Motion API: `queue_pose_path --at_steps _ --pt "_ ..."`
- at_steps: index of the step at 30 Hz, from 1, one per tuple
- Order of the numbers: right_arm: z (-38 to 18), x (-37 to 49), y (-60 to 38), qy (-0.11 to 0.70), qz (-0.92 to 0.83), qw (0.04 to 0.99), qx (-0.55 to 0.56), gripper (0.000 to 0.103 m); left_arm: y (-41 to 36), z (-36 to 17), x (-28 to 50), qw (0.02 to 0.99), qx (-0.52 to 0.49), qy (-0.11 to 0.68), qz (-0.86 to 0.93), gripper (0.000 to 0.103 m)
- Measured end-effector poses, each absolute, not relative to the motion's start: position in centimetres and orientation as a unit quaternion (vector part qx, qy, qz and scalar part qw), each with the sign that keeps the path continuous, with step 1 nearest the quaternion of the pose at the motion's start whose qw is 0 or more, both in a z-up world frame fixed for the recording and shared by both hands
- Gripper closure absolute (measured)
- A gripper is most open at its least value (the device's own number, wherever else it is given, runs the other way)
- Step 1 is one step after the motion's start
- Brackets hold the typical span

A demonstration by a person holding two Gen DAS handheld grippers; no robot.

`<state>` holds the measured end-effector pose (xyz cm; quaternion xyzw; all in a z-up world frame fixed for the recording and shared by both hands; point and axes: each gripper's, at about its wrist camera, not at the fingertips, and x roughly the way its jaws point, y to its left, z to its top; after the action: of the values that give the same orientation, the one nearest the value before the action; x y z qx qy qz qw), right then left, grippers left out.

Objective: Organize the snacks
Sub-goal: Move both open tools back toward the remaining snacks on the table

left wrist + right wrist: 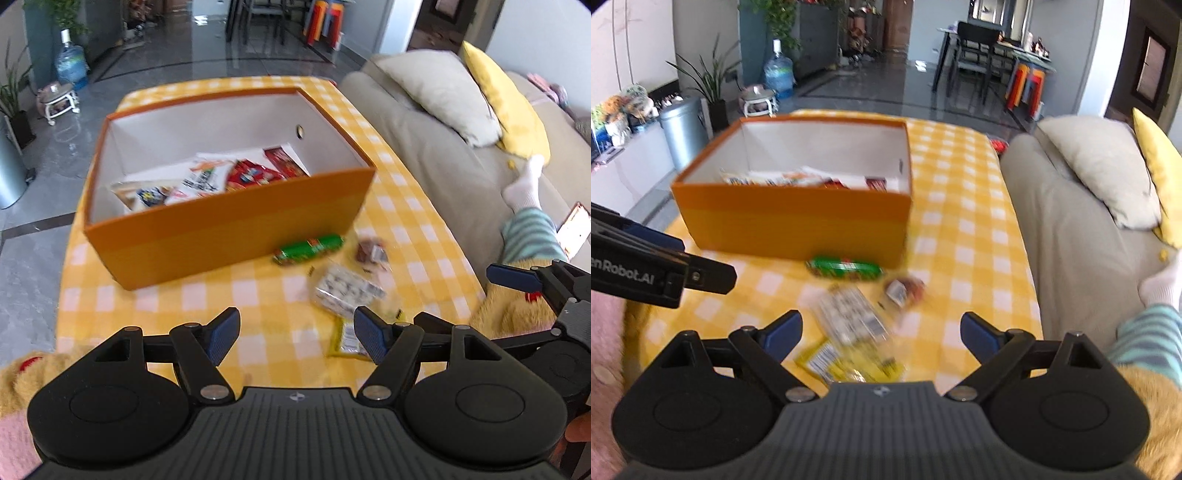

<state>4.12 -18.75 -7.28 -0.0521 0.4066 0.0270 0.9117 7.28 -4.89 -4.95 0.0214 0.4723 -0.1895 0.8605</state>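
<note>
Snacks lie loose on the yellow-checked tabletop (964, 229) before the orange cardboard box (790, 225), the clear printed packet (849, 319) angled lengthwise just ahead of the empty, wide-spread right gripper (881, 332), nearer than the equally wide left gripper (295, 334).

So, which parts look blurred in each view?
Left wrist view: the green packet and clear packet on the table are smeared, the claw sharp. Right wrist view: the loose packets are smeared more; the orange box is soft.

Snack packets (849, 321) motion-blurred, labels unreadable; box (229, 221) contents perhaps partly hidden.
</note>
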Motion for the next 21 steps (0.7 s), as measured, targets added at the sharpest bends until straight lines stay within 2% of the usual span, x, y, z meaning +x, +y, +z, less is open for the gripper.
queue_pose_path --at_steps 14,17,21 --pt "-11.6 5.5 -22.7 0.478 -0.018 0.878 0.021 0.015 -7.0 -8.1 8.7 0.832 0.015 0.510 -0.215 0.020" --pt "-12.2 6.0 -22.6 0.490 -0.004 0.871 0.028 0.015 -7.4 -9.1 9.0 0.821 0.016 0.526 -0.223 0.024" --pt "-13.4 6.8 -22.9 0.518 -0.007 0.855 0.042 0.039 -7.8 -10.3 9.1 0.809 0.027 0.544 -0.220 0.027"
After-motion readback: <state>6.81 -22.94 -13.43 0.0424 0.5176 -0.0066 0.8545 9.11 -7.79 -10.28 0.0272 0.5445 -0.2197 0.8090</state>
